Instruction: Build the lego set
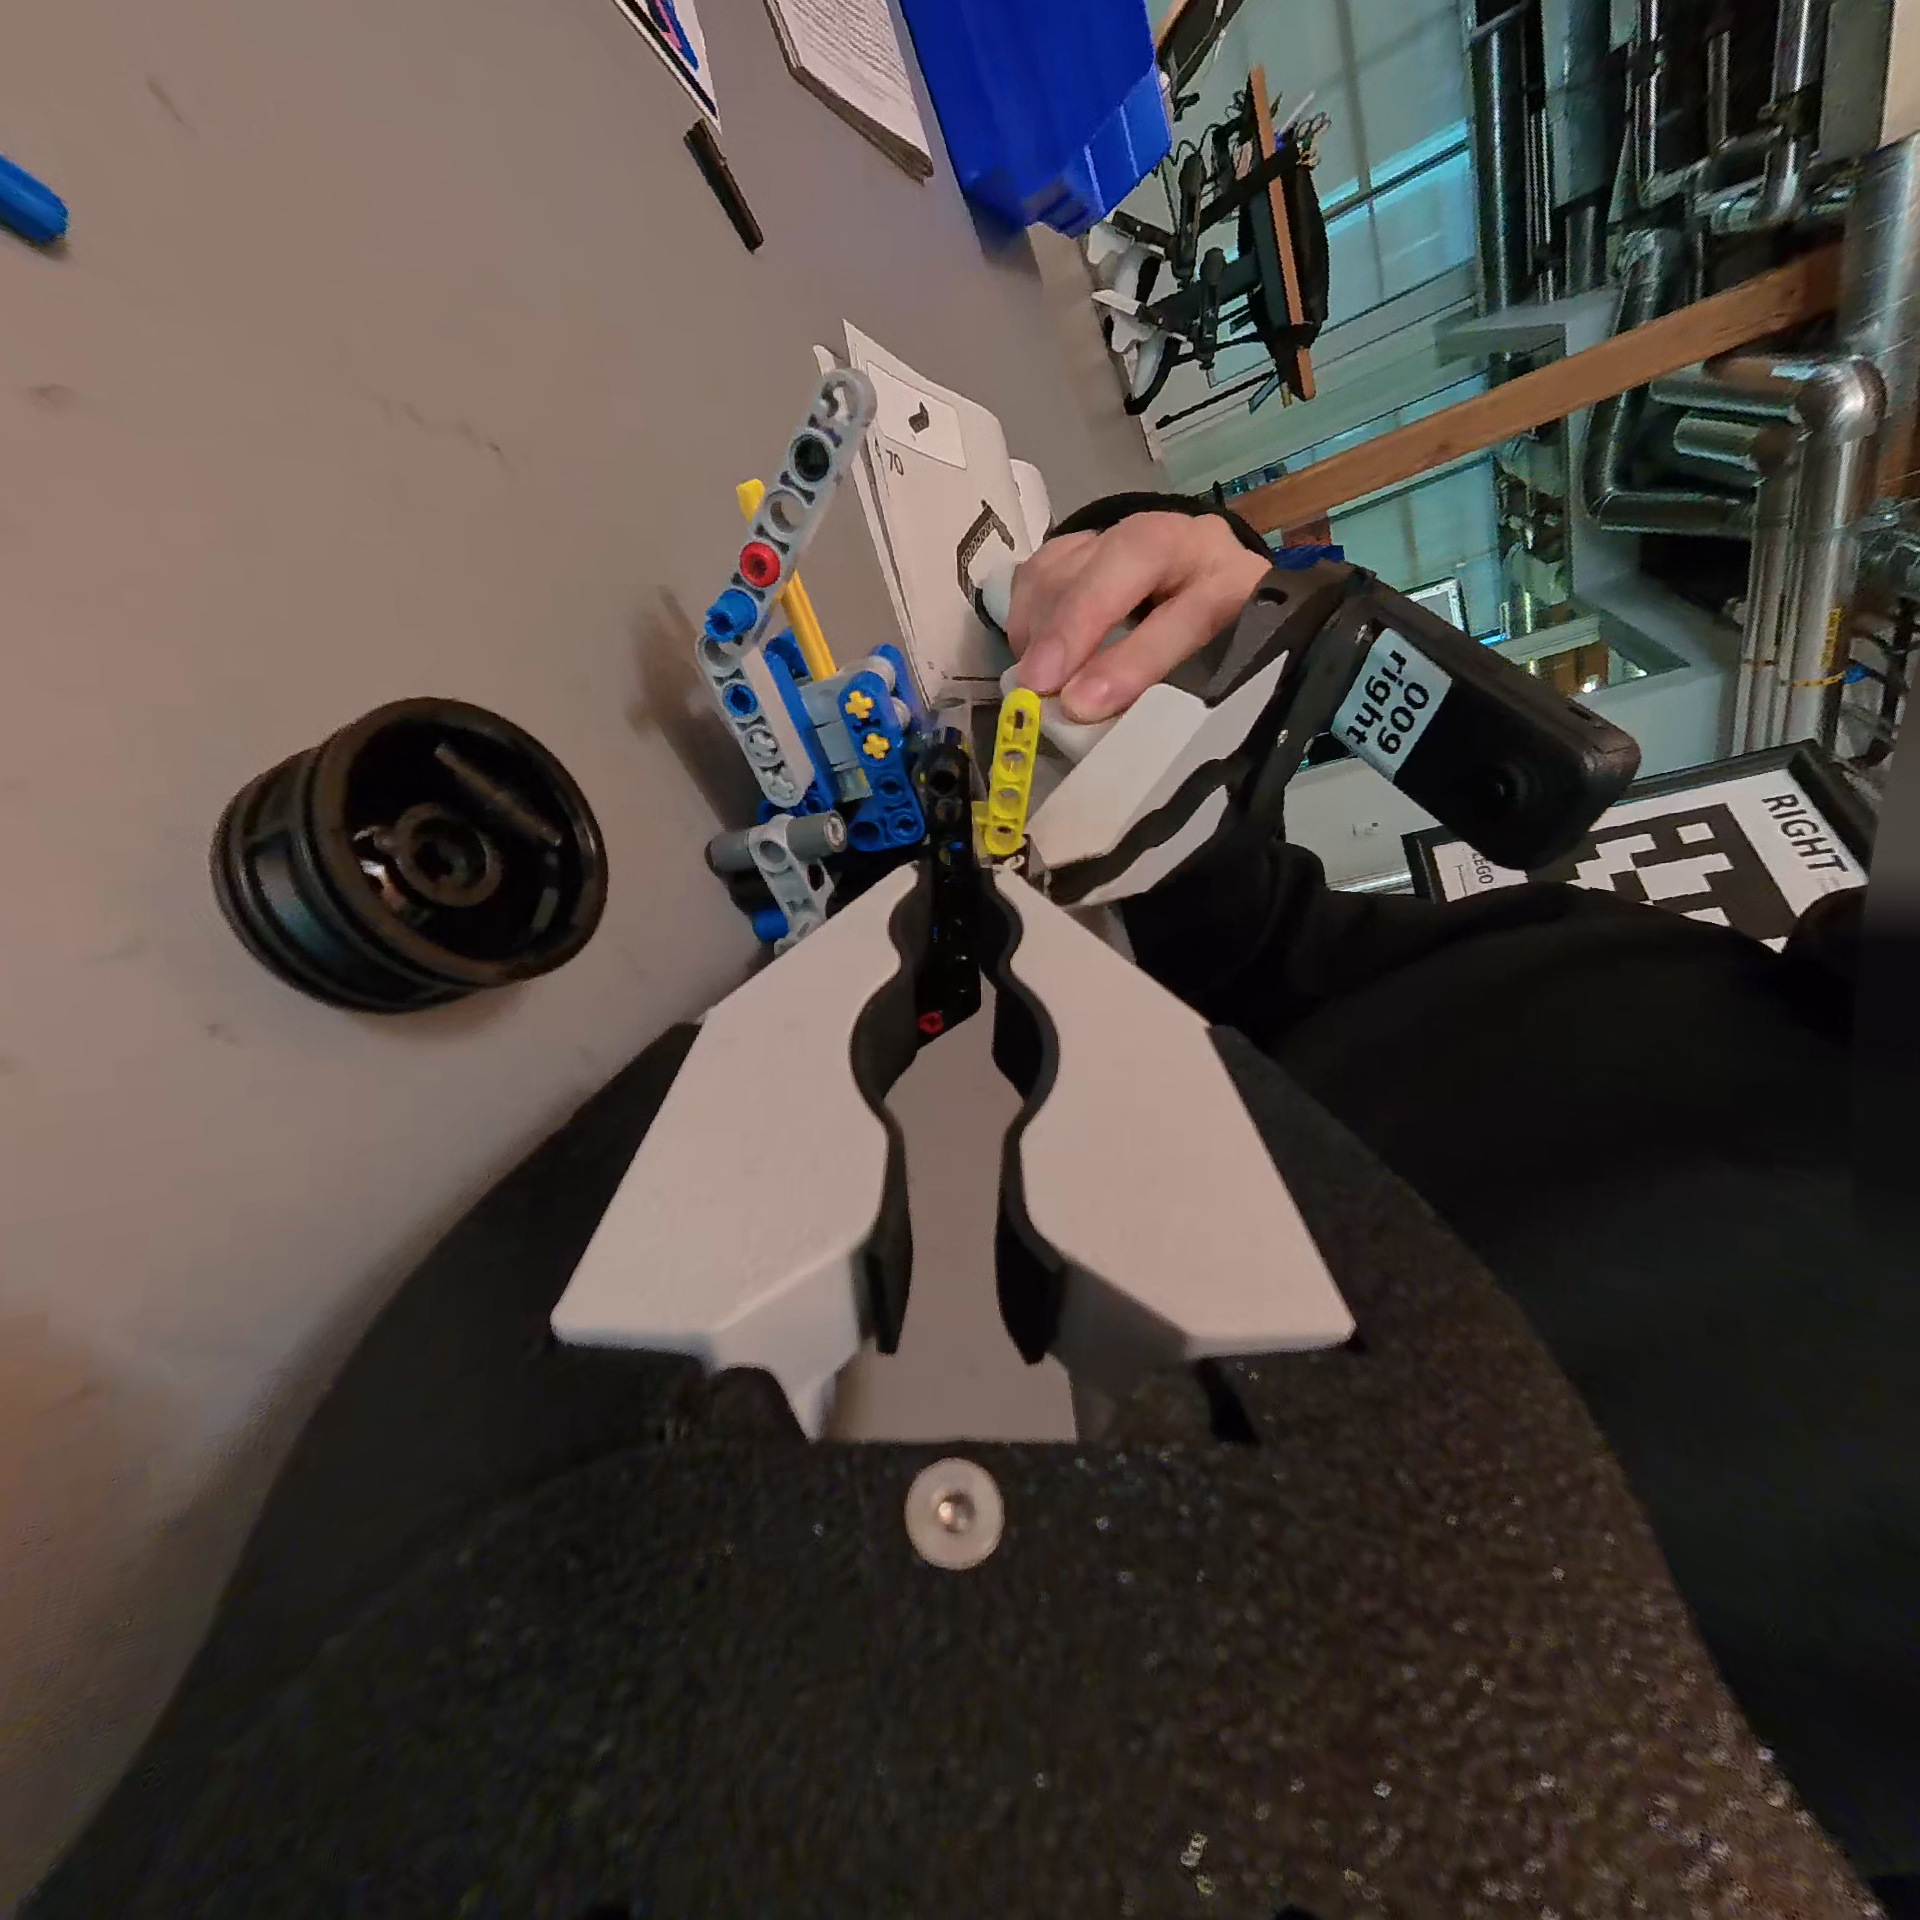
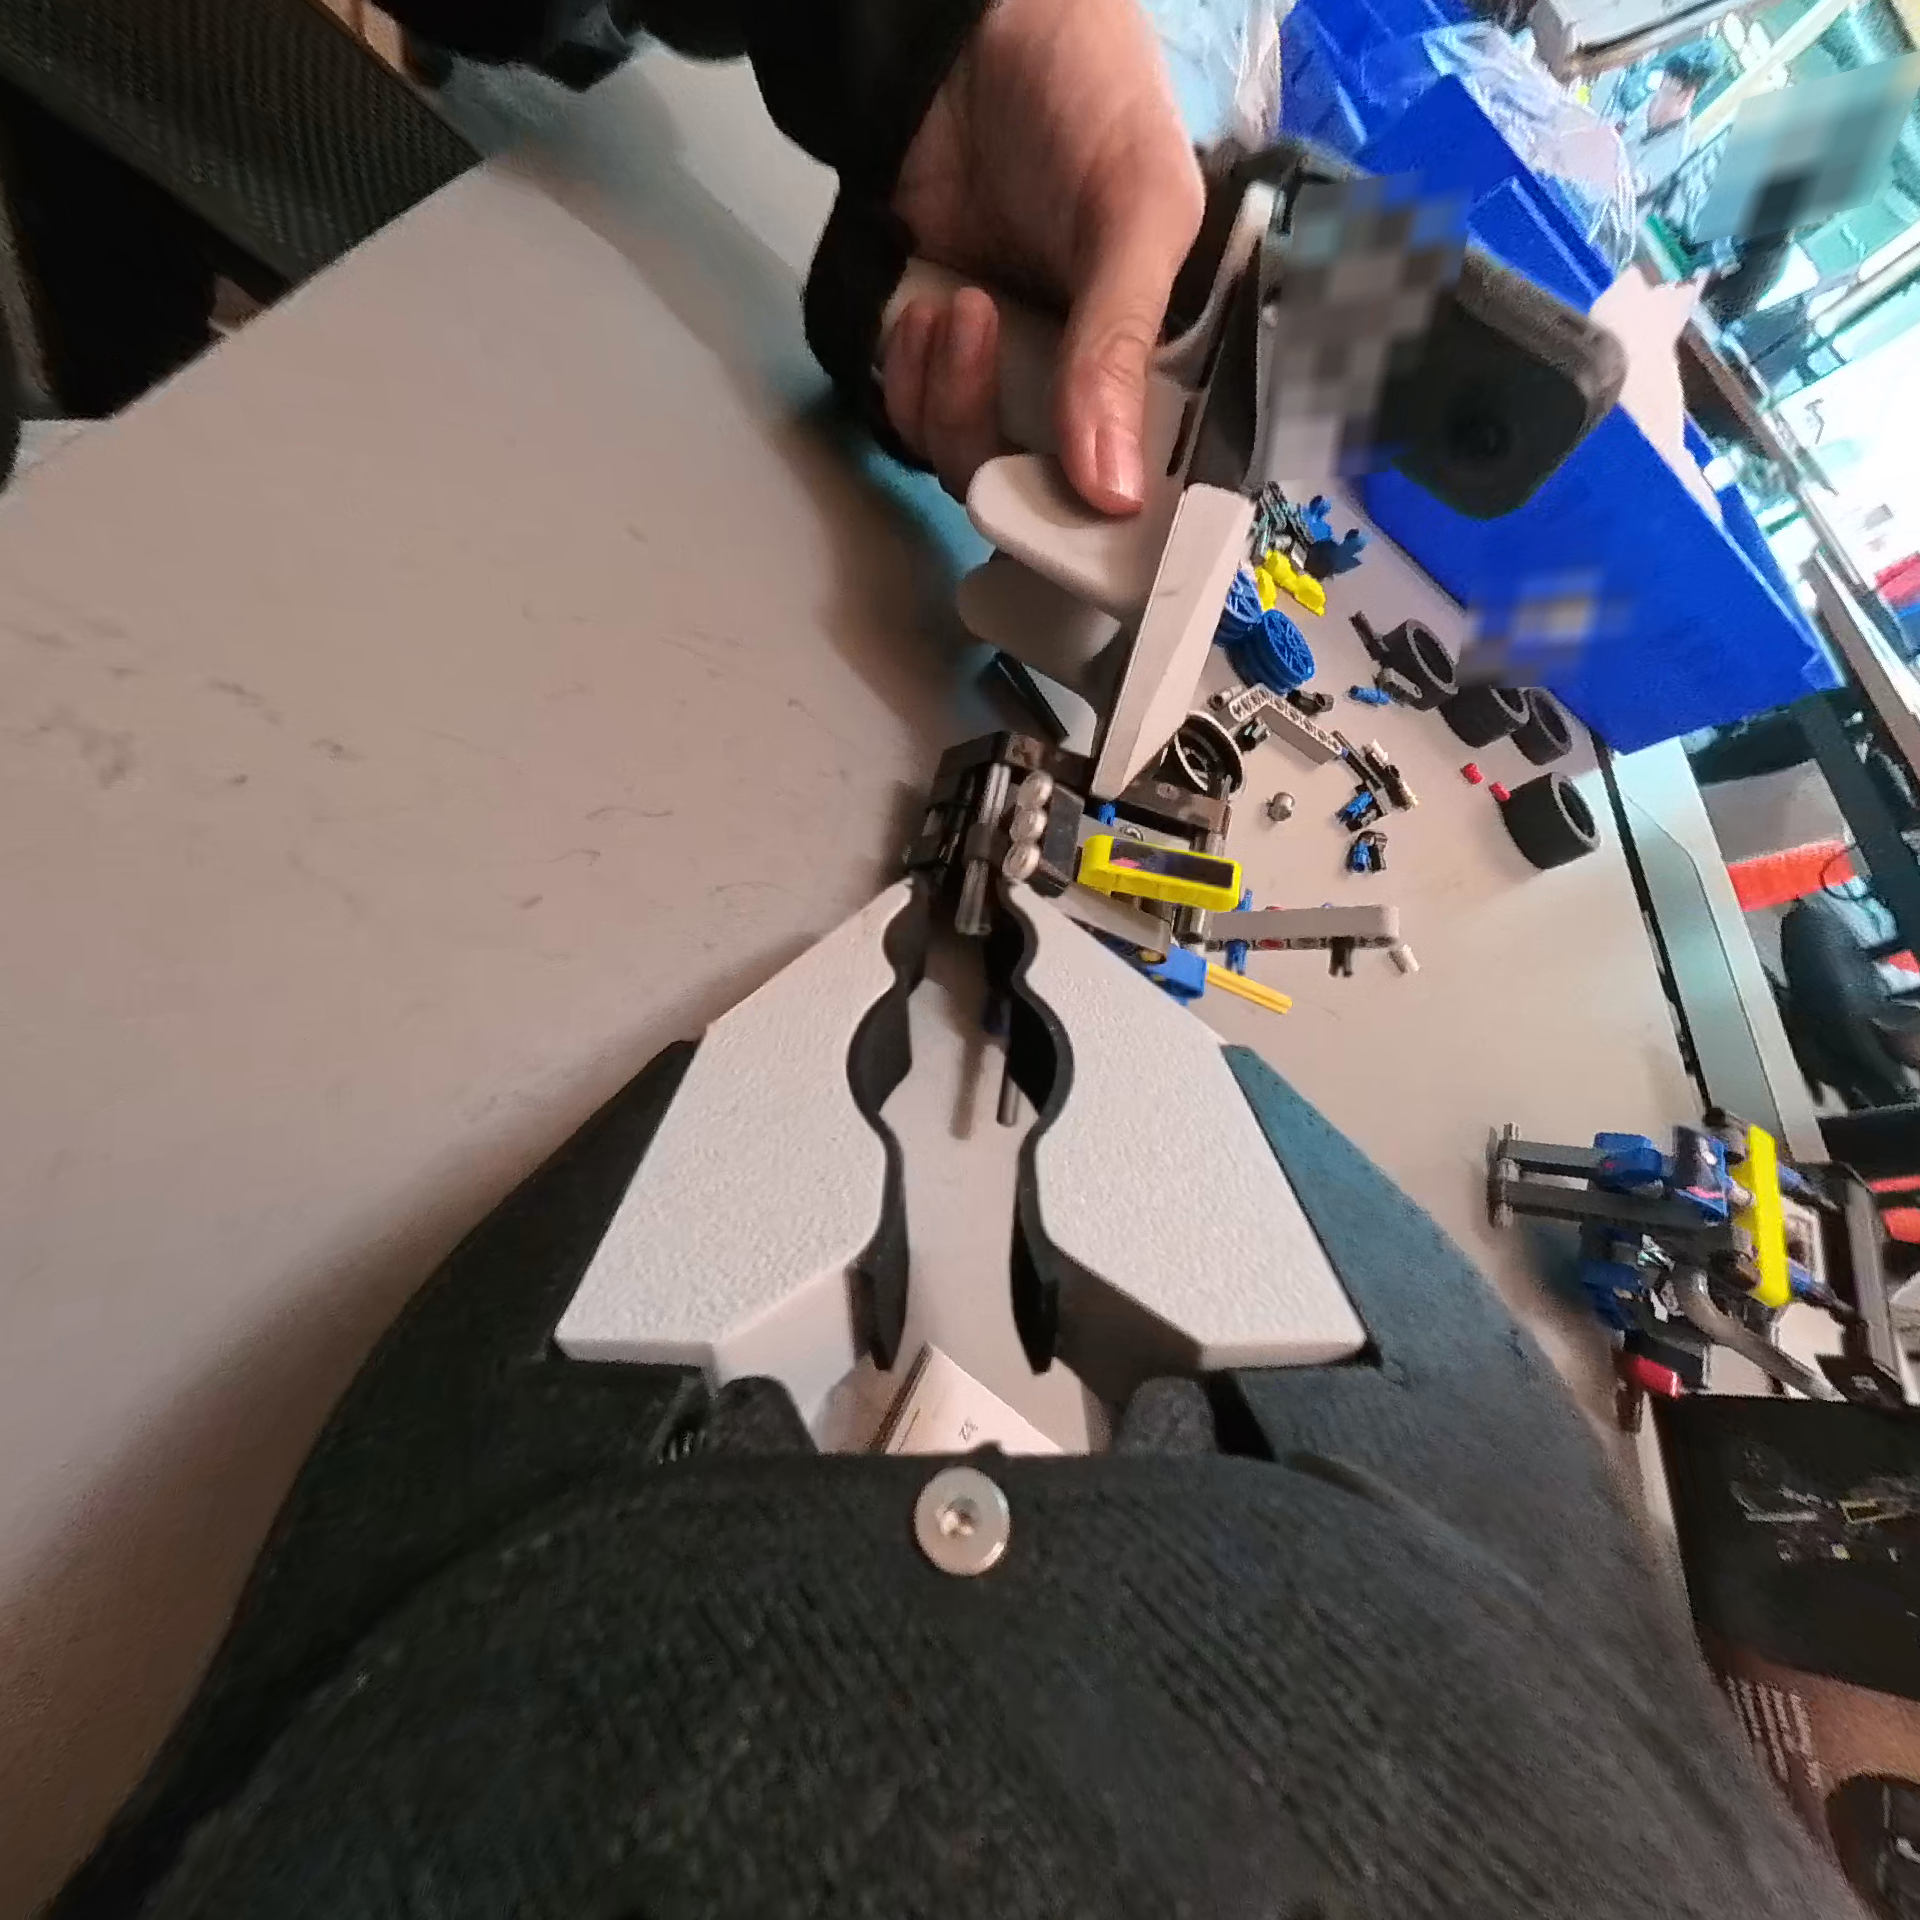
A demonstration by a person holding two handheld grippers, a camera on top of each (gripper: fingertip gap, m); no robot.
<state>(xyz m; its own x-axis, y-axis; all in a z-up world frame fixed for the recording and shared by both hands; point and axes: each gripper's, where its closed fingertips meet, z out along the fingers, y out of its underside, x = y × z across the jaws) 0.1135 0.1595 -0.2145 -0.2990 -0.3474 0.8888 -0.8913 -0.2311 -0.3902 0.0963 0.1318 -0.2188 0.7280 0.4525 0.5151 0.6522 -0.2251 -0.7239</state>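
Grey and scuffed, the surface (image 1: 312,468) carries a half-built toy model of blue, grey and black beams (image 1: 821,748), with a workshop of pipes and blue bins (image 1: 1039,94) behind.

The left gripper (image 1: 961,894) is clenched on a black perforated beam (image 1: 948,894) that projects from the model, its dark pads pressing the beam from both sides. The right gripper (image 2: 961,904) has its tips closed about a thin grey axle (image 2: 977,883) at the black end of the same model; how firmly the pads bear on it I cannot tell. A yellow beam (image 1: 1010,774) stands just beside the black one.

Going by how things lie, the build looks only partly done. A black wheel rim (image 1: 410,852) lies apart to the left. Tyres (image 2: 1553,821), blue hubs (image 2: 1273,634) and small pins are scattered on the far side. A second assembly (image 2: 1683,1195) sits alone at the right, and an instruction booklet (image 1: 935,488) lies open behind the model.
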